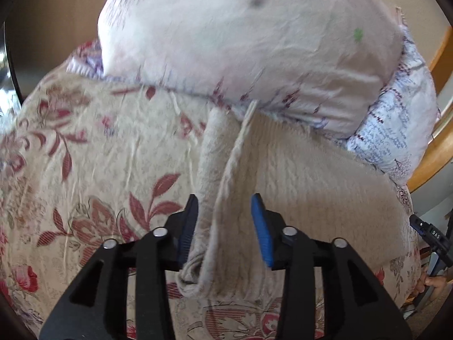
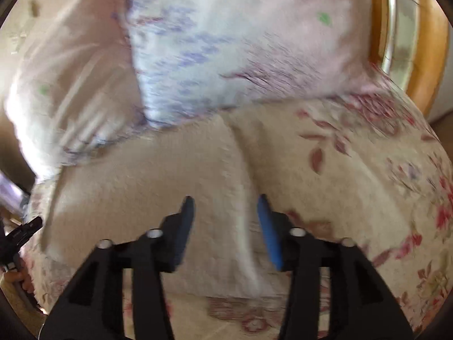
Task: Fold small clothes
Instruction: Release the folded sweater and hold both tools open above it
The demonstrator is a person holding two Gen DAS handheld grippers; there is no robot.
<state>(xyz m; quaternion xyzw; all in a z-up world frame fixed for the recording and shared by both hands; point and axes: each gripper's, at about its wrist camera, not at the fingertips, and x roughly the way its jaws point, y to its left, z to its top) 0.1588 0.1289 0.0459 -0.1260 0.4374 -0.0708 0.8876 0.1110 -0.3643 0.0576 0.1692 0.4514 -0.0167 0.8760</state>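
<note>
A cream knitted garment (image 1: pixel 305 178) lies flat on a floral bedspread (image 1: pixel 85 141). Its folded left edge and sleeve run between the jaws of my left gripper (image 1: pixel 225 206), which is open above it. In the right wrist view the same garment (image 2: pixel 147 187) lies under my right gripper (image 2: pixel 226 206), which is open with a raised fold of the knit (image 2: pixel 243 198) between its blue fingers (image 2: pixel 269 232). That view is motion-blurred. Neither gripper holds the cloth.
A large white pillow (image 1: pixel 240 36) and a printed pillow (image 1: pixel 396 130) lie just behind the garment. A wooden bed frame (image 1: pixel 436 147) curves at the right. The right gripper's tip (image 1: pixel 427 232) shows at the far right edge.
</note>
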